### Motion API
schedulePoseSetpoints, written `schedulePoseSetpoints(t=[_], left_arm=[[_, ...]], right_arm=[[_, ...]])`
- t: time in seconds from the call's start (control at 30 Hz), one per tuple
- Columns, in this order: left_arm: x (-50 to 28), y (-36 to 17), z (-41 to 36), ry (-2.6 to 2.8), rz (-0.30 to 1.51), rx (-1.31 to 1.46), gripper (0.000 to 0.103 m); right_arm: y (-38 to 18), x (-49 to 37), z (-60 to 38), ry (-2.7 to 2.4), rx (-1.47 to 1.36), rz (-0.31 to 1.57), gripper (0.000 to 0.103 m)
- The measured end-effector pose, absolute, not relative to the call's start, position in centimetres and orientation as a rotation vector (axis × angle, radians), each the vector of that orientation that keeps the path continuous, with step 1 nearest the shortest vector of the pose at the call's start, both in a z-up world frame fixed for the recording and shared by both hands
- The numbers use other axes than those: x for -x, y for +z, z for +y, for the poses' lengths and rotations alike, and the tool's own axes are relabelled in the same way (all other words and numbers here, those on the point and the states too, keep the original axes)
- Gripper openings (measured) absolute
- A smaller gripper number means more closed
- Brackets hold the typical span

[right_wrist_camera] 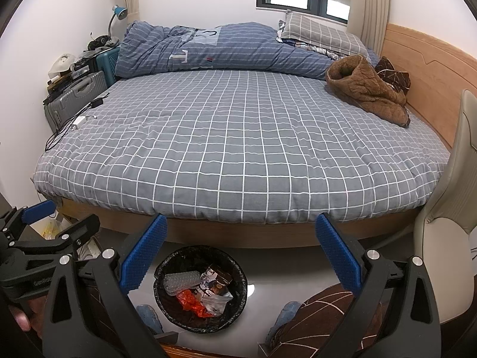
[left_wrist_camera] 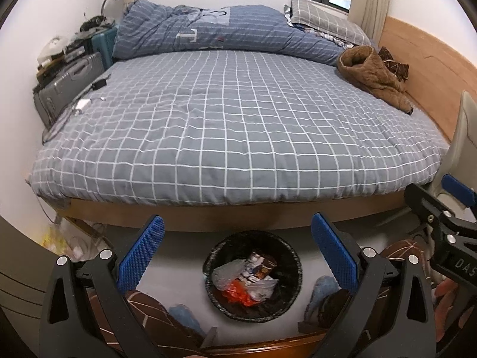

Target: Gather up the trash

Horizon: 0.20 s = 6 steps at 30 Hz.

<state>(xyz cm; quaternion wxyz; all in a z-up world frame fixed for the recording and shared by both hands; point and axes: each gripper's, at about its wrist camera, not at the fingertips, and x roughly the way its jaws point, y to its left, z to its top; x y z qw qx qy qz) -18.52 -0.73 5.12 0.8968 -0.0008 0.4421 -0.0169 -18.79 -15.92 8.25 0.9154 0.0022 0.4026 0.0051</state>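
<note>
Both grippers [left_wrist_camera: 238, 256] [right_wrist_camera: 241, 256] agape above bin [left_wrist_camera: 252, 279]

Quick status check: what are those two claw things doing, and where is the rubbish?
Left gripper open, empty. Right gripper open, empty. Trash bin on floor before the bed, wrappers already inside. Nothing blocking it.

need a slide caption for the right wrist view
Right gripper, jaws open and empty, above a black trash bin holding wrappers on the floor before a grey checked bed.
</note>
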Motion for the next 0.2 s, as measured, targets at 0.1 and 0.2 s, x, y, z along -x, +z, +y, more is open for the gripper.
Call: schedulePoseSetpoints(t=[0.1,0.2], left_arm=[[18.56,5.22,-0.77,-0.037,0.909,-0.008,0.097],[18.55,5.15,-0.69,-0.042,0.914,0.001,0.097]], right_arm=[[8.25,18.76,-15.84,0.014,-0.004,0.829,0.096],[8.25,18.80,-15.87,0.015,-0.004,0.830,0.096]])
